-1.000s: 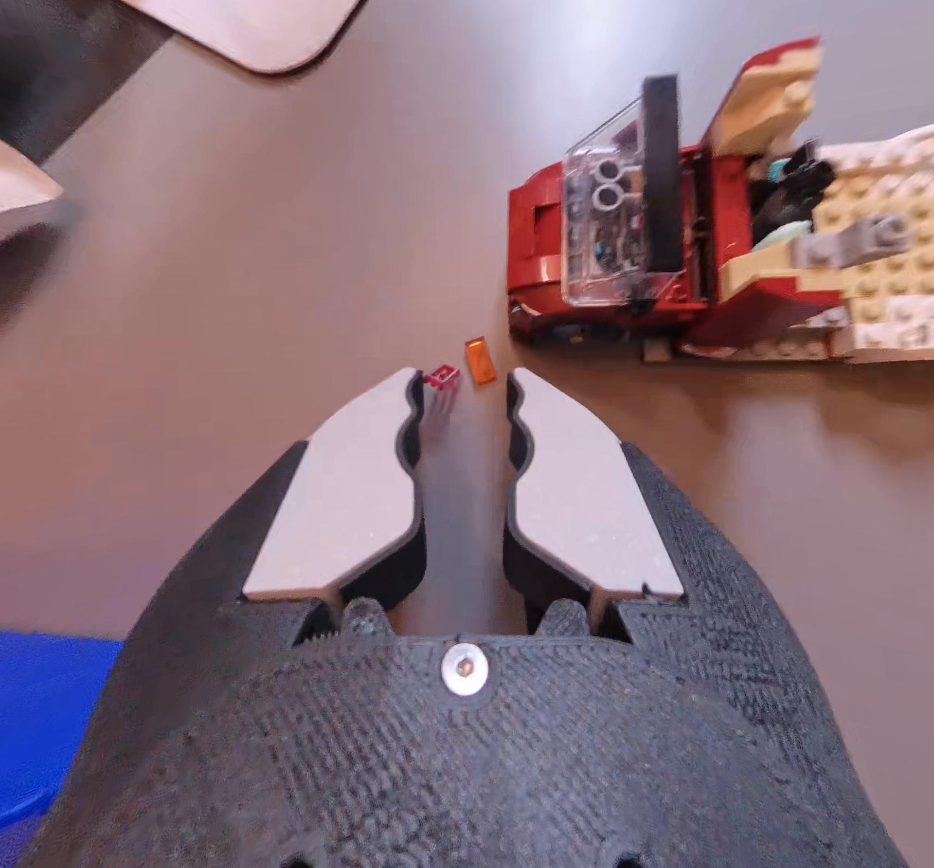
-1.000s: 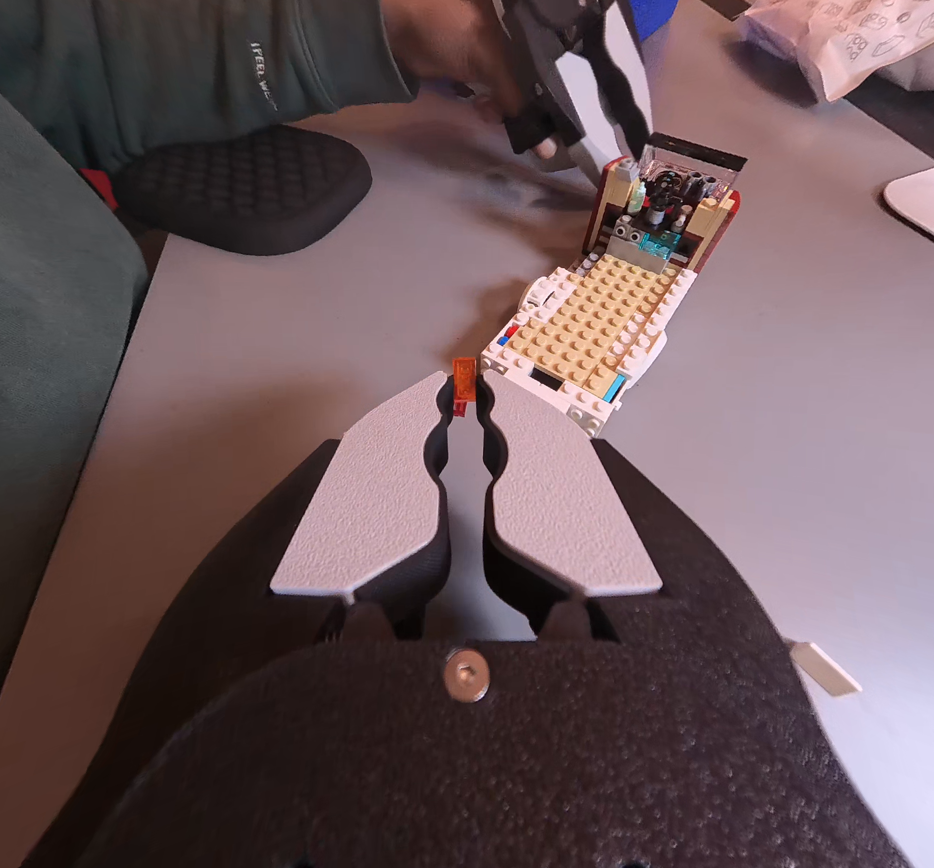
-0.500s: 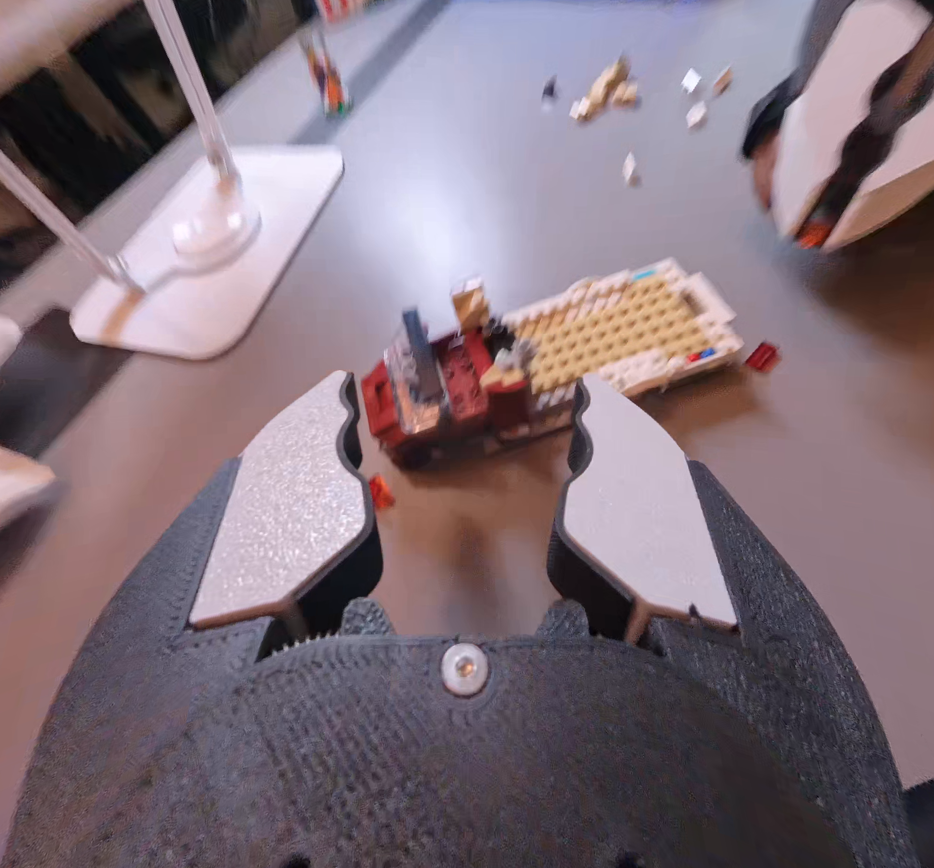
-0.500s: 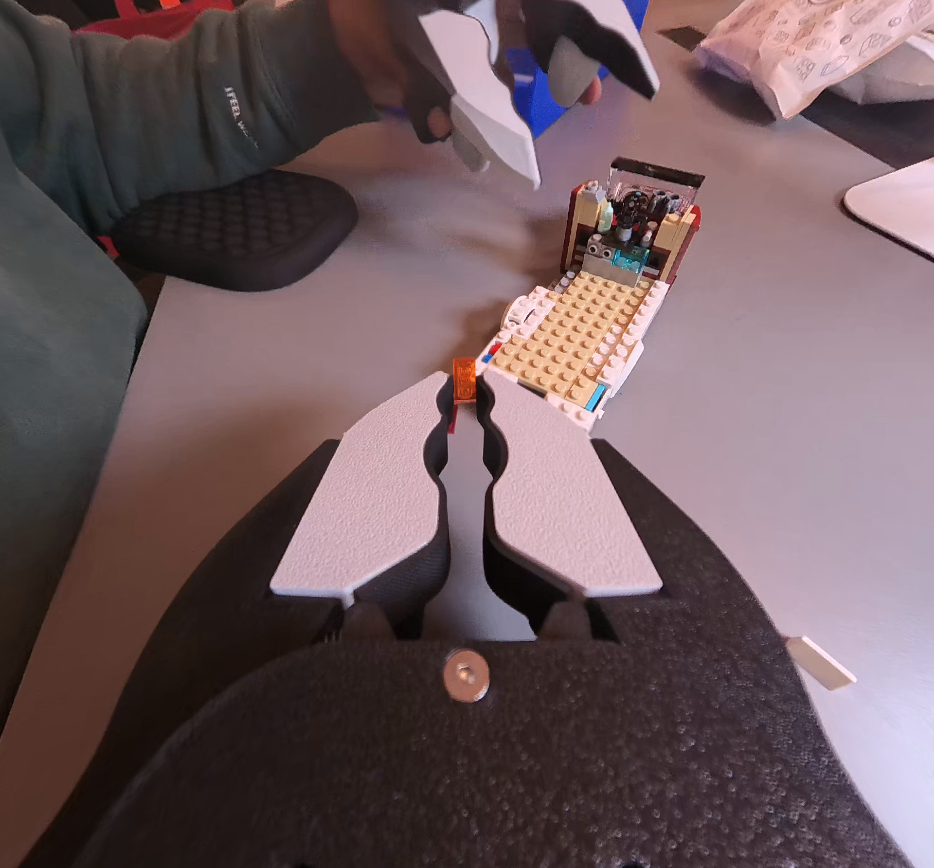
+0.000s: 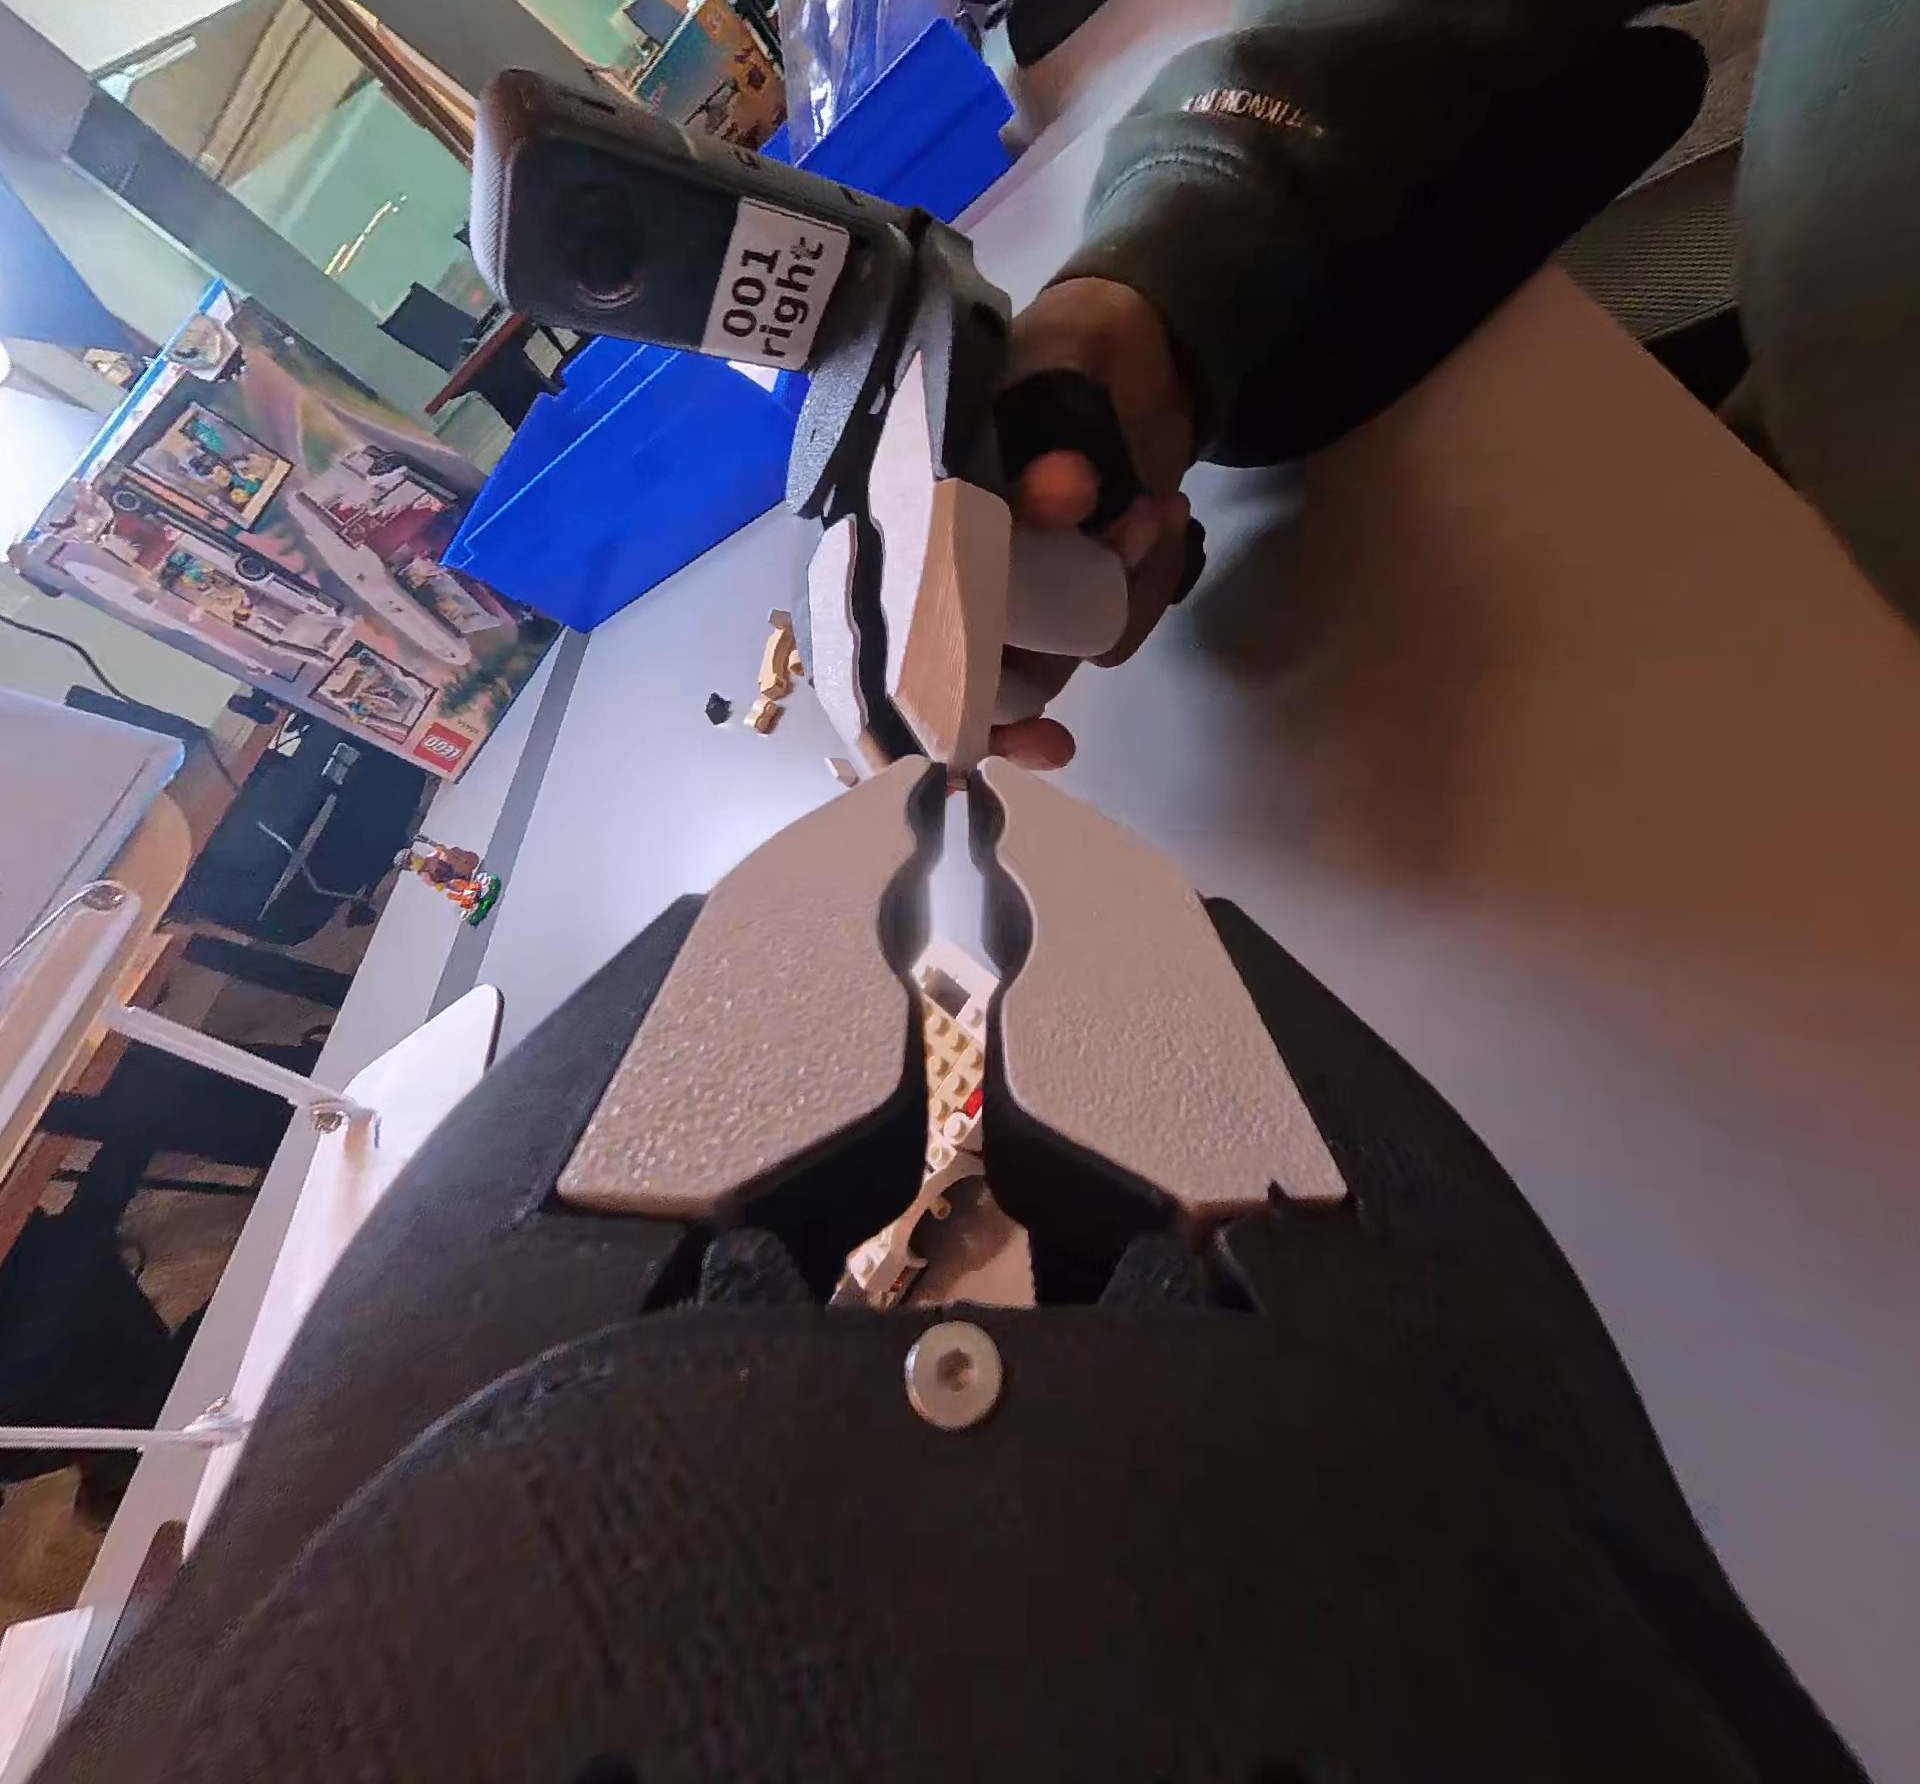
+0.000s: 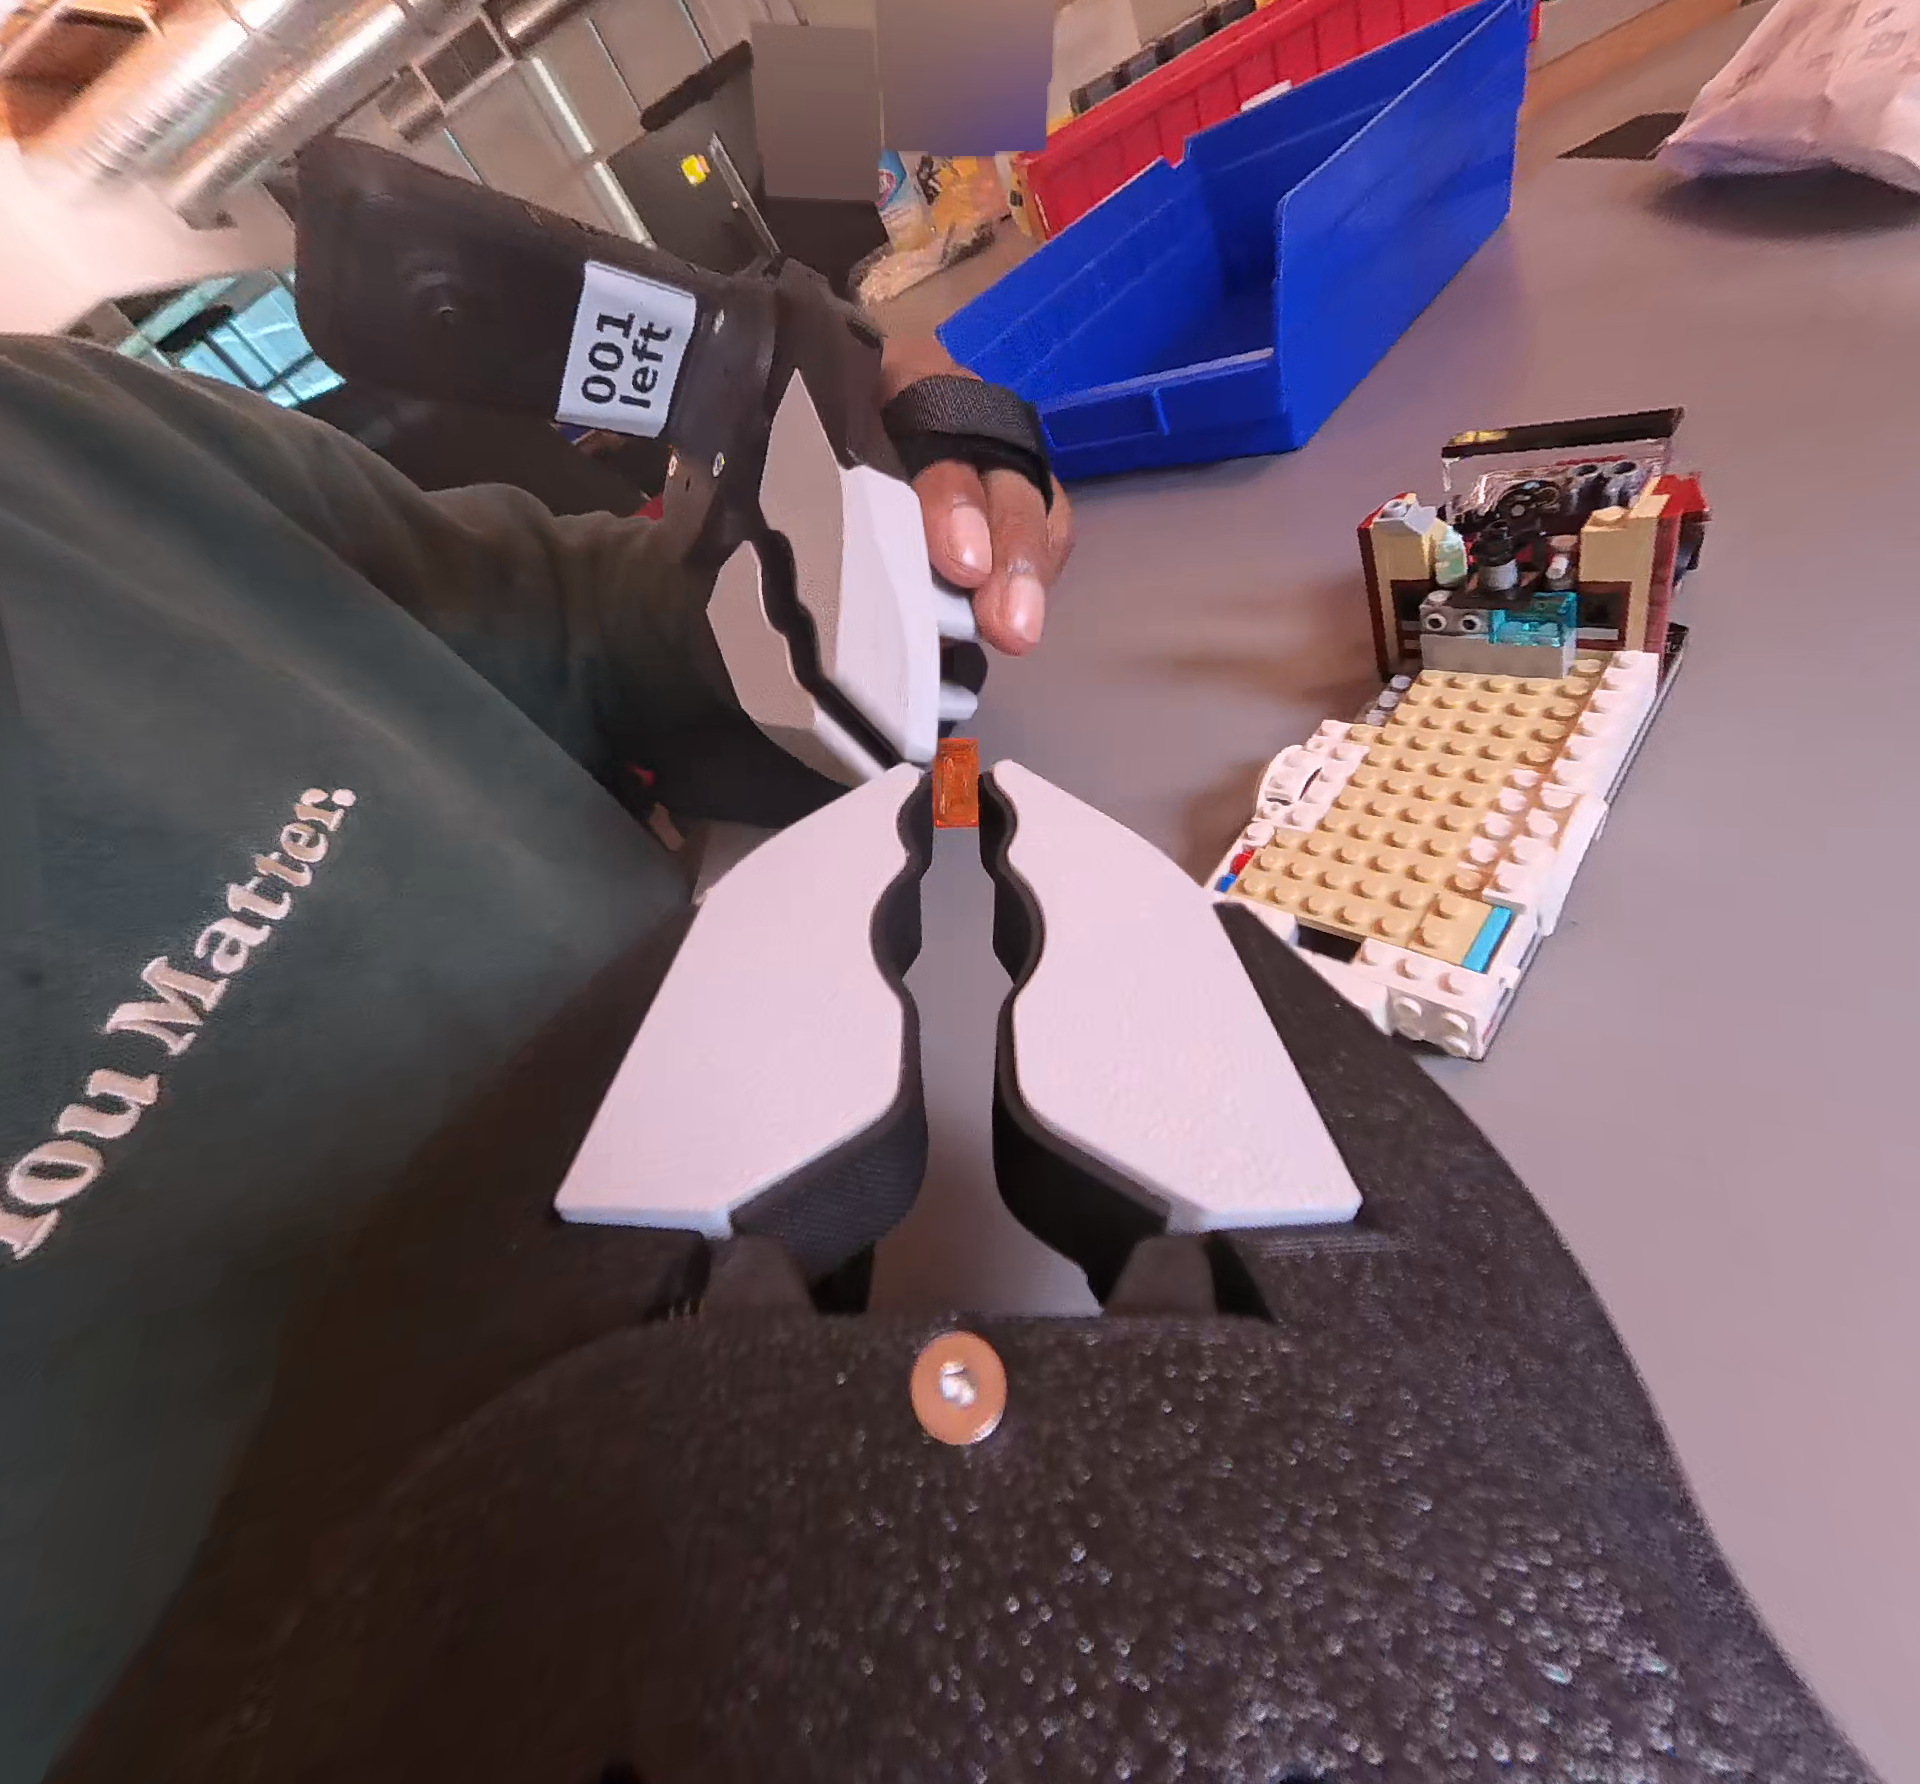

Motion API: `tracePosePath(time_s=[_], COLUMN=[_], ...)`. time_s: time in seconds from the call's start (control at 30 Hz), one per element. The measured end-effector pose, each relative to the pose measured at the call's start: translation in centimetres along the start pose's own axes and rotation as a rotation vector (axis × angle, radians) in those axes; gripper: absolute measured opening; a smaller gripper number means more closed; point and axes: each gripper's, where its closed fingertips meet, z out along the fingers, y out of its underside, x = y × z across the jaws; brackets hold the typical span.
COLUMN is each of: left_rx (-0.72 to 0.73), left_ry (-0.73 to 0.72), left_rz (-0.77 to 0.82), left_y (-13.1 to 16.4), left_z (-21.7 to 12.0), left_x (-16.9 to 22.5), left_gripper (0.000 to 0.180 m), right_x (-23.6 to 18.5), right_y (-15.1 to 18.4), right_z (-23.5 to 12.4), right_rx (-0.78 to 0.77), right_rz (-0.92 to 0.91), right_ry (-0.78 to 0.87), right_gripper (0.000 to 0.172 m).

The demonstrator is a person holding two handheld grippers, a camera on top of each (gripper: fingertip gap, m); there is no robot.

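Orange tile (image 6: 956, 789) sits pinched in the right gripper (image 6: 957, 796); left gripper (image 6: 914, 747), jaws nearly together, touches its end, so I'd keep both steady.

The left gripper (image 5: 954, 778), jaws nearly closed, meets the right gripper's (image 5: 914, 747) tips at twelve o'clock; a blue bin (image 5: 623, 477) sits at eleven.

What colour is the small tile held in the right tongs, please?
Translucent orange tile; the right wrist view shows it best.

Brick model (image 6: 1455, 820) and blue bin (image 6: 1299, 280) block the table's (image 6: 1714, 1215) right.
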Motion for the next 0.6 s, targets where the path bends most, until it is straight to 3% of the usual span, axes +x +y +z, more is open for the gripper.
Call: tracePosePath(time_s=[0.43, 0.6], left_rx=[-0.040, -0.087], left_ry=[0.018, 0.031], left_rz=[0.126, 0.219], left_y=[0.2, 0.6], left_z=[-0.1, -0.3], left_x=[1.1, 1.7], left_gripper=[0.010, 0.023], right_x=[-0.7, -1.5], right_y=[1.2, 2.0], right_z=[0.5, 0.9], right_rx=[-0.073, -0.119], right_rz=[0.074, 0.077], right_ry=[-0.083, -0.132], right_gripper=[0.008, 0.008])
